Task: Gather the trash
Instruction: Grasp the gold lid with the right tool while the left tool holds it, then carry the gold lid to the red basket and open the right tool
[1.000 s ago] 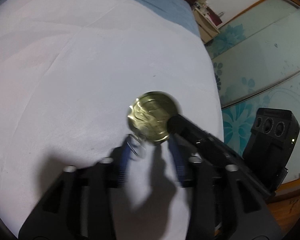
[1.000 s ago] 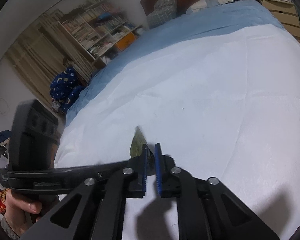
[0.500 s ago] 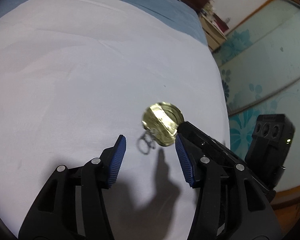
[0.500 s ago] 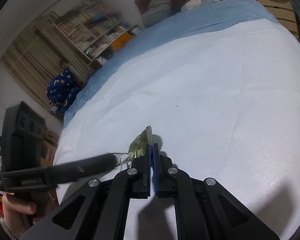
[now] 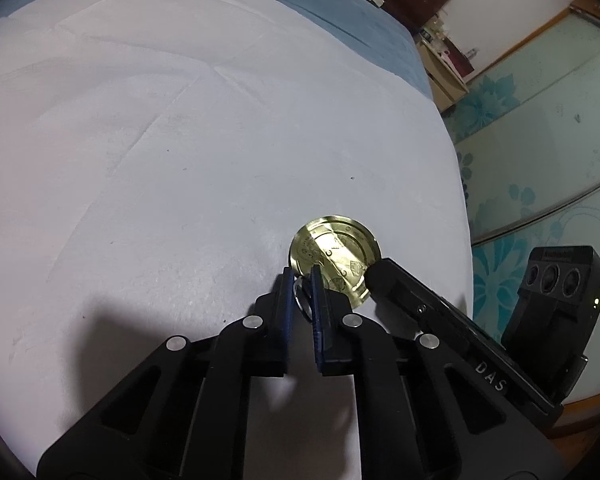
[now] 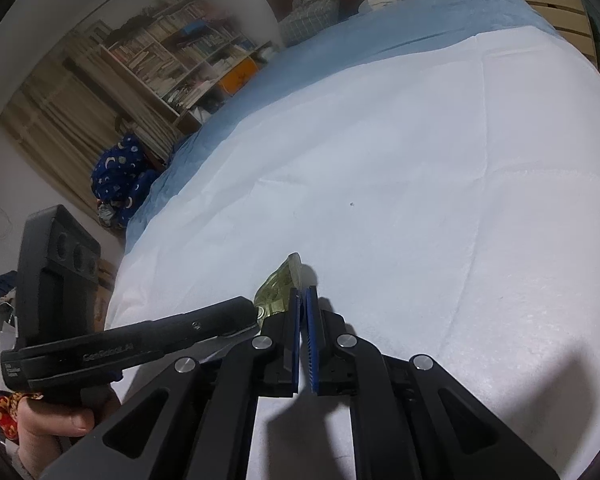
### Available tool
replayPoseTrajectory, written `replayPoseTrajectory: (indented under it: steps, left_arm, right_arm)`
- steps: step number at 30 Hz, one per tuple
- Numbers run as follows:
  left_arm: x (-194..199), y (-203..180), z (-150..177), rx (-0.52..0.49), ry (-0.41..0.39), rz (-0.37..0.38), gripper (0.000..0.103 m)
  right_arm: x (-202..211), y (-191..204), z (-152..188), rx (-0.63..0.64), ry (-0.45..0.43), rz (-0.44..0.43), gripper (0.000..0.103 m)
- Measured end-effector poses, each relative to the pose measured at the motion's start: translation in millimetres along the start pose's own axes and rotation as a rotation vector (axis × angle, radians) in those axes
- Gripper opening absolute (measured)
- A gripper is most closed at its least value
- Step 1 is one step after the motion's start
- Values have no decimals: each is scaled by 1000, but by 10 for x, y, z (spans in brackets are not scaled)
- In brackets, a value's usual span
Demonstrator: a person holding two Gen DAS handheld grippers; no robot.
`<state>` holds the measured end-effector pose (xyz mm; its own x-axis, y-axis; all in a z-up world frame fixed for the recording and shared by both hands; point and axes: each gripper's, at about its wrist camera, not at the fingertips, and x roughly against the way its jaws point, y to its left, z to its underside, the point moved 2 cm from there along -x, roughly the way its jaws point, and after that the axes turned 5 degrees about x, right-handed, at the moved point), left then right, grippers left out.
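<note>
A round gold can lid with a metal pull ring is held up on edge above the white cloth. My left gripper is shut on the pull ring at the lid's near edge. My right gripper is shut on the lid's other edge; the lid shows edge-on in the right wrist view. The right gripper's fingers reach in from the right in the left wrist view. The left gripper's finger comes in from the left in the right wrist view.
The white cloth covers a bed with a blue sheet beyond it. A bookshelf and a dark blue star-pattern bundle stand left of the bed. A drawer unit is at the far right. The bed edge drops off beside a patterned glass wall.
My left gripper went from wide open to shut on the lid's pull ring. The right gripper kept its hold on the lid, which has stayed raised.
</note>
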<state>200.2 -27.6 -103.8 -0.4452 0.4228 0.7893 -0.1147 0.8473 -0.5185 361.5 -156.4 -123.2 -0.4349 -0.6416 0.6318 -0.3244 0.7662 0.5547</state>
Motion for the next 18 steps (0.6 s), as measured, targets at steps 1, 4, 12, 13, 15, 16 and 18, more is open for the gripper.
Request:
replayPoseTrajectory:
  steps: [1,4,12,13,15,16,18]
  left_arm:
    - [-5,-4,-4,-3,-3,-2,7]
    - [-7,-34,3,-12,-10,3,4]
    - [-14,-57,17,-20,8,33,3]
    - [-12,-63,20,-25,5,29,3]
    - [10,-49,26,-16,1,35,3]
    - [29,-51,41,-16,-2,39,3]
    - [75,-77,83,-15,-16,43,3]
  right_arm:
    - [-2,6,0,1,0,2,5]
    - [7,2,-10,-1,-7,6,6]
    - [-44,93,-28,40,0,15,26]
    - [-27,60,-25,26,-3,23,21]
    - [1,20,-26,3,-13,12,6]
    - [28,32,-21,5,-20,2,5]
    - [73,83,4,21,-22,0,4]
